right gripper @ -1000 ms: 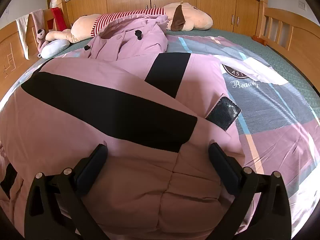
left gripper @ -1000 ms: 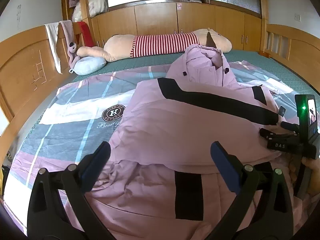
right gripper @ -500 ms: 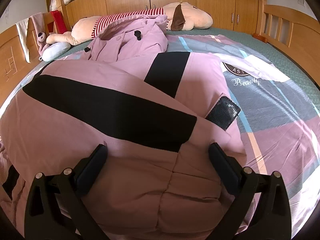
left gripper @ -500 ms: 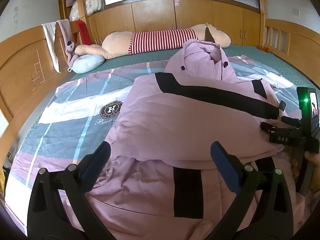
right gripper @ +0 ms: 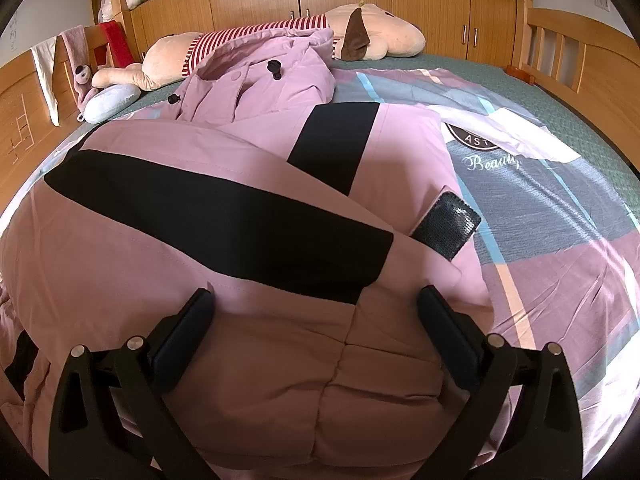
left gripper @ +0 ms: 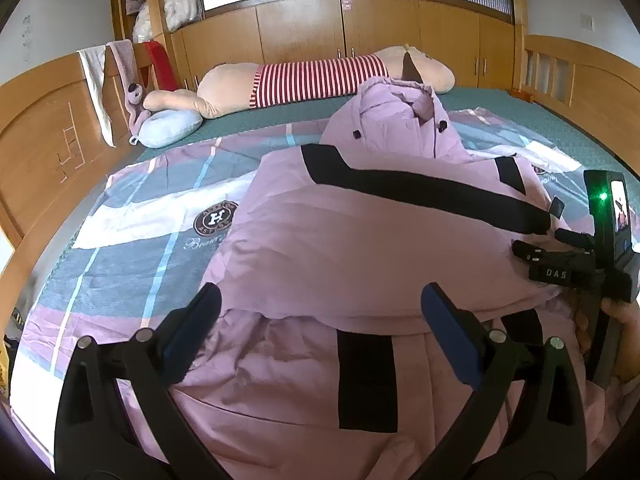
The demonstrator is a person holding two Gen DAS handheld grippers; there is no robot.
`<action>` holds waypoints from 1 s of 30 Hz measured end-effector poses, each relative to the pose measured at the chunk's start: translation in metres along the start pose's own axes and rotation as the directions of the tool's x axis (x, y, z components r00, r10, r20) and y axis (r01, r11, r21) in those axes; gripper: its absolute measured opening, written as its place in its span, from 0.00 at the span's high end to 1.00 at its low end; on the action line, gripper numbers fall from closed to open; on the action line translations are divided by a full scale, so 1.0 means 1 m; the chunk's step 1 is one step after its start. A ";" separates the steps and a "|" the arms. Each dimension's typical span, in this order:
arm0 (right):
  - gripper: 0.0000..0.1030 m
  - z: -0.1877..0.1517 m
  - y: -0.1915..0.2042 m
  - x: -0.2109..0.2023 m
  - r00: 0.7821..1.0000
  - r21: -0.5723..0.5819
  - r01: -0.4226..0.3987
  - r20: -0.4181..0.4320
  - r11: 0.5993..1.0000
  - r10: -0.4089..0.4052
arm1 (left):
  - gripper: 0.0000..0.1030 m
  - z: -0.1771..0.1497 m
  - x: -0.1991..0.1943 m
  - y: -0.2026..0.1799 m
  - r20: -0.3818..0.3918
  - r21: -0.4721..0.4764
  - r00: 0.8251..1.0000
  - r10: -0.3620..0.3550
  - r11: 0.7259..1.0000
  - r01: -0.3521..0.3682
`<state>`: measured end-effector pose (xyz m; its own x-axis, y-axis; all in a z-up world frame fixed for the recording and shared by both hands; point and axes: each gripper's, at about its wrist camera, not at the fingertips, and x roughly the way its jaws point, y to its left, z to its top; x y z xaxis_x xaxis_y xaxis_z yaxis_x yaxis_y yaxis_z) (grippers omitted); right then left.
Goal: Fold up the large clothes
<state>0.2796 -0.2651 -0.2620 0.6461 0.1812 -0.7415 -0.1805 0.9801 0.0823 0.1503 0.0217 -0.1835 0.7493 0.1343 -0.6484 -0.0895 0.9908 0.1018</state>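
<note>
- Left wrist view: my left claw hangs released over the near part of a pink jacket, fingers spread wide with nothing between them. The jacket lies spread on the bed, hood pointing toward a long plush toy at the far side. One puffy flap with a black stripe is already laid across the body, and a flatter layer lies under my fingers.
- Left wrist view, right edge: my right claw rests against the flap's far end, with my hand behind it.
- Right wrist view: my right claw is released too, fingers straddling the padded bulge of the jacket without pinching it. A black tab sticks out at the right edge.
- Handling, as I judge it: light, soft, padded and springy, with a smooth shell likely to slip. I would pinch hem or seam edges rather than the puffy middle, both claws together.
</note>
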 end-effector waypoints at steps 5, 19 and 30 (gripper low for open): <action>0.01 0.000 0.001 0.001 1.000 -0.003 0.007 -0.004 1.000 -0.007 | 0.02 -0.001 -0.002 -0.004 0.002 0.006 1.000 -0.014 1.000 0.014; 0.01 0.050 0.032 -0.030 0.984 0.098 -0.176 -0.017 0.979 0.179 | 0.02 -0.031 0.082 0.021 -0.388 -0.196 0.900 -0.198 0.972 0.130; 0.07 0.087 0.099 0.023 0.966 -0.167 -0.017 -0.256 0.986 -0.027 | 0.02 -0.030 0.086 0.010 -0.417 -0.117 0.896 -0.152 0.987 0.113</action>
<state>0.3410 -0.1570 -0.2133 0.4392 0.1279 -0.8892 -0.3125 0.9498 -0.0177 0.1940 0.0434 -0.2607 0.4109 -0.0230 -0.9114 -0.0803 0.9949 -0.0613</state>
